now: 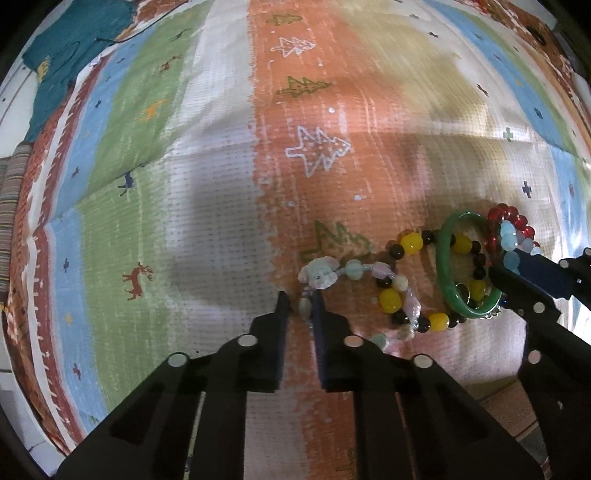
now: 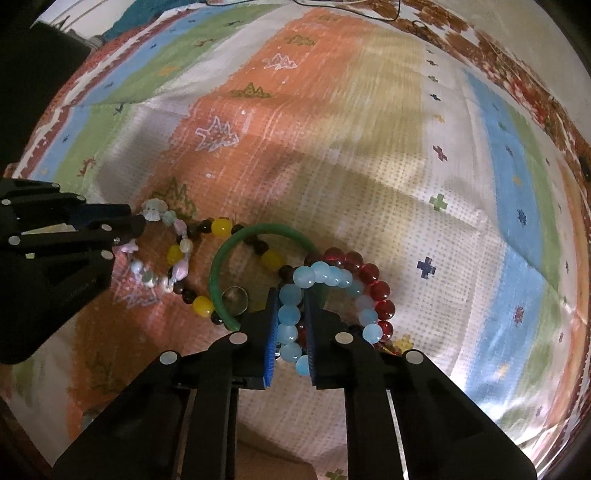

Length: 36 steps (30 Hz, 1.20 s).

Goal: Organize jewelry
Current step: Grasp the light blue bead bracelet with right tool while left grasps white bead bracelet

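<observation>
Several bracelets lie bunched on the patterned cloth [image 1: 221, 184]. My left gripper [image 1: 300, 301] points down and is shut on the pastel shell-and-bead bracelet [image 1: 319, 275], with a bead pinched between its pads. The same gripper [image 2: 136, 221] shows at the left of the right wrist view, at that bracelet [image 2: 177, 229]. My right gripper [image 2: 291, 297] is shut on the light blue bead bracelet [image 2: 290, 314], whose beads run up between its blue pads. Tangled with these are a yellow-and-black bead bracelet [image 2: 221, 227], a green bangle [image 2: 258, 230] and a red bead bracelet [image 2: 380, 291].
A small clear round piece [image 2: 234, 297] lies inside the green bangle. A teal garment [image 1: 74, 48] rests at the far left corner of the cloth. A dark cable [image 2: 369, 13] runs along the far edge. Bare cloth stretches beyond the bracelets.
</observation>
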### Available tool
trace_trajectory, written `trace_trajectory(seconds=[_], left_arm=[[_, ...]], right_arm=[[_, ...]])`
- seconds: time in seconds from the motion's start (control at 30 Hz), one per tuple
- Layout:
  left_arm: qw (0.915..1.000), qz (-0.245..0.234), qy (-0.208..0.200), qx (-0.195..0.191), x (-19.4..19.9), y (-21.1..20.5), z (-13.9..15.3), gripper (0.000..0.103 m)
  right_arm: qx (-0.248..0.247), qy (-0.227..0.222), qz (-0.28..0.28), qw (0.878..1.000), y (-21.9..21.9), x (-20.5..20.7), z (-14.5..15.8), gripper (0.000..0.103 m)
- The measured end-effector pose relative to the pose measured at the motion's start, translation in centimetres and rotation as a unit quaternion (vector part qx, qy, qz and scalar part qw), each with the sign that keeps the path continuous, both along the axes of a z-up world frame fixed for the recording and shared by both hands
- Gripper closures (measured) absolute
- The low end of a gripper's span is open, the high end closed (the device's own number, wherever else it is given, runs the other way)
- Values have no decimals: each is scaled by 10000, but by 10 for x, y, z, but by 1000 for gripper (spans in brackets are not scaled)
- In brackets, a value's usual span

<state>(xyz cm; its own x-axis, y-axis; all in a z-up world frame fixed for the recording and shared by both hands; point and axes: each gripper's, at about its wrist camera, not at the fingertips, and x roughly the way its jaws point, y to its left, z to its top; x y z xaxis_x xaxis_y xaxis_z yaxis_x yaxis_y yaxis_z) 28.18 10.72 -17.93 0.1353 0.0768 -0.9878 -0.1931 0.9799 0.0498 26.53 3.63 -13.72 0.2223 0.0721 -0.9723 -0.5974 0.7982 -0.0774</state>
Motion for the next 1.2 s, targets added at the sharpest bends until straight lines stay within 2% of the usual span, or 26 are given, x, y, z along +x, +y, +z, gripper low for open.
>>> trace_trajectory(seconds=[0.4, 0.7, 0.97, 1.03, 1.2], left_arm=[[9998, -12, -167, -80, -6, 6, 13, 96], [9996, -22, -252, -99, -10, 3, 20, 96], [9990, -28, -438, -127, -24, -4, 39, 96], [9985, -44, -532, -135, -28, -7, 46, 96], [9970, -179, -752, -85, -34, -18, 65, 96]], right_arm=[[266, -7, -75, 9996, -10, 1, 15, 90], [267, -6, -97, 9996, -15, 0, 16, 92], [399, -229, -212, 9987, -25, -7, 31, 93], [457, -262, -277, 9982, -30, -8, 37, 102], [608, -407, -439, 9964, -42, -9, 51, 102]])
